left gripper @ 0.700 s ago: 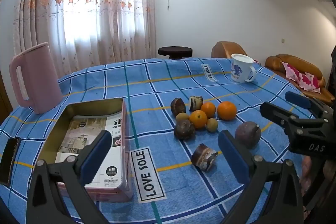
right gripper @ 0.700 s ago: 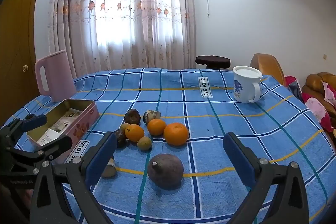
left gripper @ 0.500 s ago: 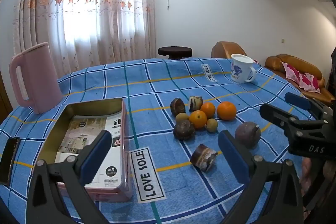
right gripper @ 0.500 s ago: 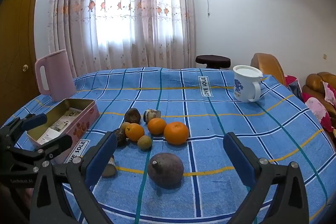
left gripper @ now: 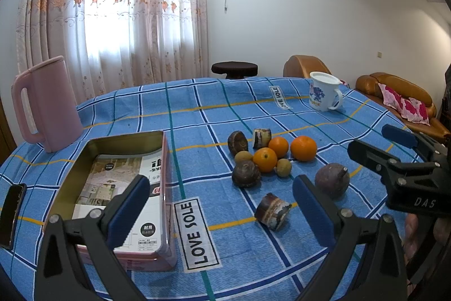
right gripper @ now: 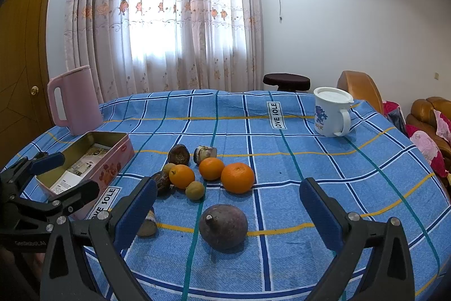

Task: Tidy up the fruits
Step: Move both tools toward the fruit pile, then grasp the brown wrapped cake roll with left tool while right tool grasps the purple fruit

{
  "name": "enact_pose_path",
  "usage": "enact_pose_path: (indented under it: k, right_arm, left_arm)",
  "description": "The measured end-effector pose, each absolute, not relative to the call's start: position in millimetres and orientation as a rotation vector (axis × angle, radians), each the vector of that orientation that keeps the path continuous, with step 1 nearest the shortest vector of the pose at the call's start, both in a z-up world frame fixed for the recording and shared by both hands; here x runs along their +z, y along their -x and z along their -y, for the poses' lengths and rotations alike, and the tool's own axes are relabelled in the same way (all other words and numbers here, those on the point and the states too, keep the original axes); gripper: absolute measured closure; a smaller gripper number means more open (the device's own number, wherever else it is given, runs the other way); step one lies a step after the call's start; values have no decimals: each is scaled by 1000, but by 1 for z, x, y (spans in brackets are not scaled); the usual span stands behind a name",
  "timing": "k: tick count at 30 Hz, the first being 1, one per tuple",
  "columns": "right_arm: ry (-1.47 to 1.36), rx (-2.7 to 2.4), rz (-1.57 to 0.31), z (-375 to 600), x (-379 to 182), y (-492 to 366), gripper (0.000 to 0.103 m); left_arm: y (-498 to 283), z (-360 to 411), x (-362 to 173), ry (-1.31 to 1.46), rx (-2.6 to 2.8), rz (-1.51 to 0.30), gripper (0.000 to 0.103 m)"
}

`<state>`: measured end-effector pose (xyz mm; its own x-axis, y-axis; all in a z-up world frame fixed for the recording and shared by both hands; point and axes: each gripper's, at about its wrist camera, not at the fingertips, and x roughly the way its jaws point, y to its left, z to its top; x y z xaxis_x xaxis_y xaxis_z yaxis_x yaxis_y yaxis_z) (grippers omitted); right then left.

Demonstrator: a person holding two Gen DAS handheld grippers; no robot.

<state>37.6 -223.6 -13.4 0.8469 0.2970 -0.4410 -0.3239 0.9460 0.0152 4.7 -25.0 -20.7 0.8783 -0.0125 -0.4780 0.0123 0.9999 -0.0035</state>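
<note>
Your left wrist camera looks from the table's near edge over the tin box (left gripper: 124, 188) toward the fruit pile (left gripper: 265, 157). Your right one faces the same pile (right gripper: 208, 174) from further right, perhaps slightly nearer. Both views share the mug (right gripper: 332, 112) and curtains.

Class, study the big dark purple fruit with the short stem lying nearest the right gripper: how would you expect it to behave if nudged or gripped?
The purple fruit looks rounded, so a nudge would probably roll it along the tablecloth. Its stem stub may make that roll wobble. The skin looks smooth and firm, so the right gripper might slip unless it closes across the widest part.
</note>
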Motion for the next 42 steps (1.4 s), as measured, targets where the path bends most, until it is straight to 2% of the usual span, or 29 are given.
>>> enact_pose_path:
  k: [20,33,37,40,42]
  right_arm:
    - [72,302,-480,228,-27,-43,1]
    - [60,272,-560,242,-48,-57,2]
    - [63,313,-582,235,-51,-60,6]
    - [95,338,-608,231,-55,-64,25]
    - [103,361,-632,229,-57,-66,26]
  left_arm:
    - [-10,32,-27,-4,-23,-522,0]
    - [-20,52,-44,-24,-95,-581,0]
    - [-26,58,-51,-25,-141,-621,4]
    - [-30,62,-56,-33,-159,-648,9]
    - [-33,65,-59,-41,-175,-665,10]
